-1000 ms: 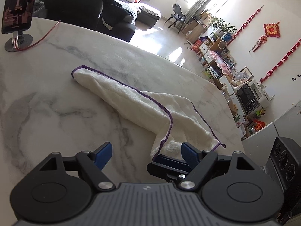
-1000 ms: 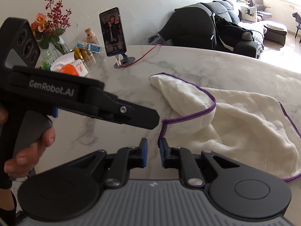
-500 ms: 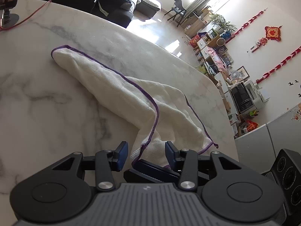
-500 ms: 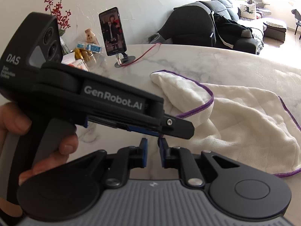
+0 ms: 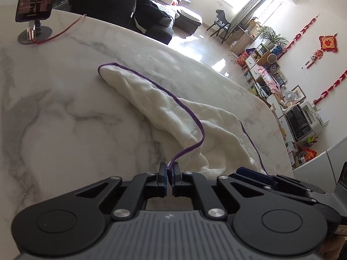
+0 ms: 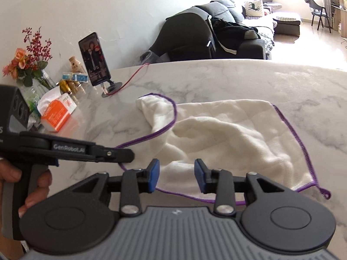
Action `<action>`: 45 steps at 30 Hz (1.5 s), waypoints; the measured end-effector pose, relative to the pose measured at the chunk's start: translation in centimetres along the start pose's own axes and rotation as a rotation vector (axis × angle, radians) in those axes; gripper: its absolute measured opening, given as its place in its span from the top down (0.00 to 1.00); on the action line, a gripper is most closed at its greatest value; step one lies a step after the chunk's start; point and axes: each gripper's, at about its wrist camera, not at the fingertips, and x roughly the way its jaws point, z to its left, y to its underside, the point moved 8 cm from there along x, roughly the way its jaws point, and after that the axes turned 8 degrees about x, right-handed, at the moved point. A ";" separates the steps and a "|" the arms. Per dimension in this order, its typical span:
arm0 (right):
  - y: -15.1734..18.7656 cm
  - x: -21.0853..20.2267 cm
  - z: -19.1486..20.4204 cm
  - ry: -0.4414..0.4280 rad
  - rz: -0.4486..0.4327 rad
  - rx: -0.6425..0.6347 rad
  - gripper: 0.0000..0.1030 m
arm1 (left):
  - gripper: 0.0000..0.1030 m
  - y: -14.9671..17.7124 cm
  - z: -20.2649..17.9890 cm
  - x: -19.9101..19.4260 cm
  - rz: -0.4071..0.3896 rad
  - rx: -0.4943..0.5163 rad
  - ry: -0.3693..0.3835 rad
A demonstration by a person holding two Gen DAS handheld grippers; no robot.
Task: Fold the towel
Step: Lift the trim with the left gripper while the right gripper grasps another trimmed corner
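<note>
Spanning most of both views, marble table [image 5: 54, 112] carries white towel [image 6: 227, 134] with purple hem, rumpled, one edge rolled over into a tube running toward far left. Left gripper [image 5: 169, 170] fingers clenched on towel's purple hem at near corner, hem rising off the cloth to the pads. Right gripper [image 6: 176, 174] released, blue pads spread wide, hovering over towel's near edge; touching or not, cannot tell. Phone [image 6: 93, 61] on stand at far table edge, red cable [image 6: 132, 77] trailing. Orange box [image 6: 58, 116] left of it.
</note>
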 end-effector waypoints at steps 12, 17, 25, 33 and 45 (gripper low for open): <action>-2.0 -0.4 -5.4 0.165 -0.037 0.102 0.57 | 0.97 1.4 3.9 -3.3 -0.023 -0.003 -0.114; -2.7 -0.2 -6.9 0.205 -0.040 0.133 0.57 | 0.97 2.2 5.6 -4.7 -0.034 -0.025 -0.180; -3.1 1.9 -6.6 0.198 -0.007 0.138 0.57 | 0.97 3.8 8.5 -5.7 -0.022 -0.081 -0.238; -3.0 4.2 -5.2 0.179 0.046 0.107 0.70 | 0.97 4.4 9.5 -7.0 -0.033 -0.104 -0.291; -3.0 3.3 -5.2 0.228 0.004 0.081 0.93 | 0.97 3.9 8.5 -7.3 -0.049 -0.060 -0.311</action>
